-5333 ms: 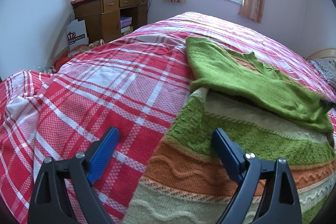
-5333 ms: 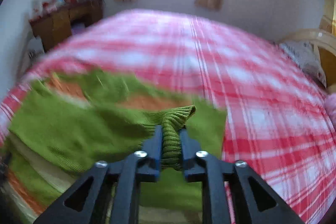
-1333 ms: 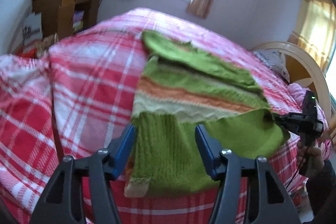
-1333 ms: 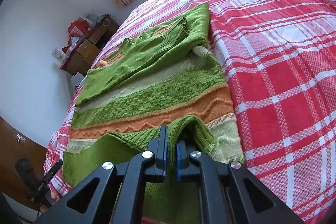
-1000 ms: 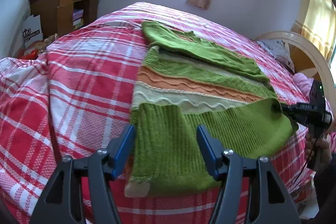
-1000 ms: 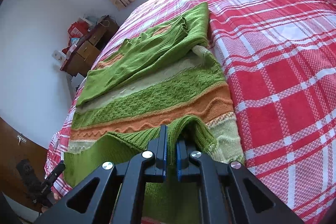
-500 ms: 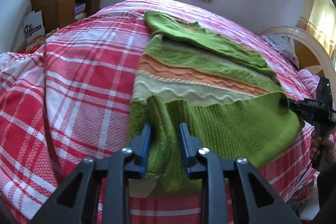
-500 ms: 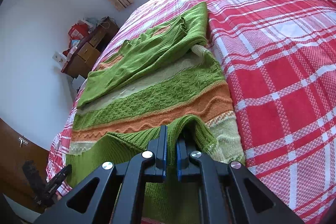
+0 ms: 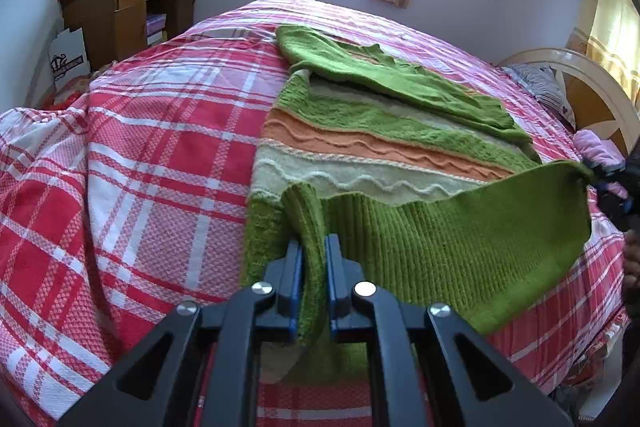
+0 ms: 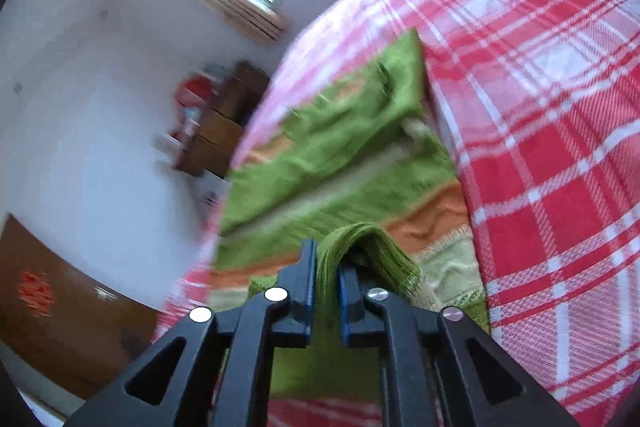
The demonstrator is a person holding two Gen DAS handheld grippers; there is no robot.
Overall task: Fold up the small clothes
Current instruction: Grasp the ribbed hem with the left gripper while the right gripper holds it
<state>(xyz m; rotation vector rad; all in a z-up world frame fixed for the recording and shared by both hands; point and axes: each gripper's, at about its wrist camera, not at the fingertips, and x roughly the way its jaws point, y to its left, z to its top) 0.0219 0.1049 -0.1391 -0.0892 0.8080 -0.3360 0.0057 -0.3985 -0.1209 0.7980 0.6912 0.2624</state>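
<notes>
A: Where's the green, orange and cream striped knit sweater [image 9: 372,147]?

B: Spread on the red plaid bedspread [image 9: 160,155] ahead of both sets of fingers. The left gripper [image 9: 313,259] and right gripper [image 10: 327,269] each clamp a hem corner.

A: How will it handle?

B: Soft, thick and stretchy, I'd judge; it sags between them, so hold the ribbed corners.

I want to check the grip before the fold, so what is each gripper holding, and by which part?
Both hold the sweater by its green ribbed hem: the left gripper is shut on the hem's left corner, the right gripper on its right corner.
</notes>
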